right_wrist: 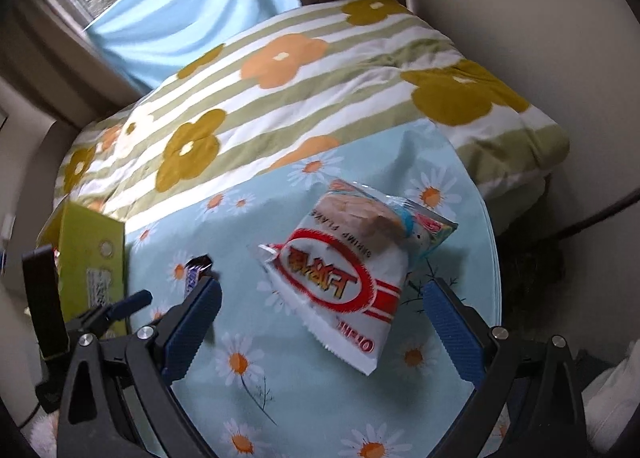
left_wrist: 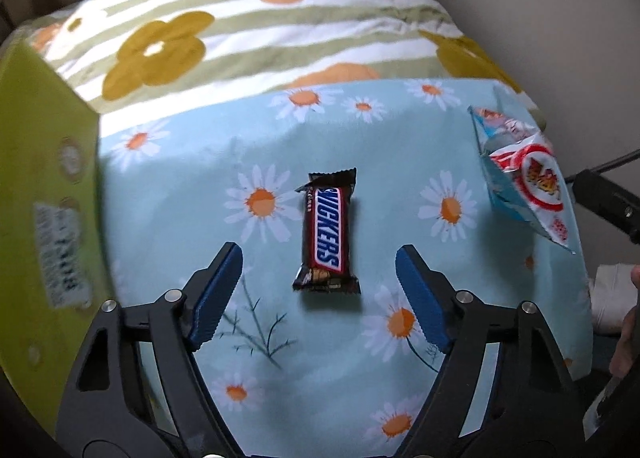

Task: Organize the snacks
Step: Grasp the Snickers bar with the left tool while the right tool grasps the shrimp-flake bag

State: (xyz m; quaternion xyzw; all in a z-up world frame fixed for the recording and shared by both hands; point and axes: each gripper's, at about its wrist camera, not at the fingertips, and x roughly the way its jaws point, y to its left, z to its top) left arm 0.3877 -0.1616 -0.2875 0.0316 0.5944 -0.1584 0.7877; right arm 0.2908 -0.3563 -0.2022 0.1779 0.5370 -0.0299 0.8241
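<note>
A brown Snickers bar (left_wrist: 326, 232) lies lengthwise on the light blue daisy tablecloth (left_wrist: 180, 186). My left gripper (left_wrist: 319, 258) hangs just above it, open, with the bar's near end between the blue pads and clear space on both sides. A white and red shrimp-chip bag (right_wrist: 348, 274) lies on the cloth in the right wrist view, and my right gripper (right_wrist: 322, 292) stands open over its lower half without touching it. The same bag (left_wrist: 524, 174) shows at the right edge of the left wrist view. Part of the Snickers bar (right_wrist: 196, 270) peeks past the right gripper's left finger.
A yellow-green cardboard box (left_wrist: 44, 194) stands at the table's left side, also seen as the box (right_wrist: 94, 258) in the right wrist view. Behind the table lies a striped flower-print quilt (right_wrist: 280, 98). The table's round edge (right_wrist: 494, 258) drops off at the right.
</note>
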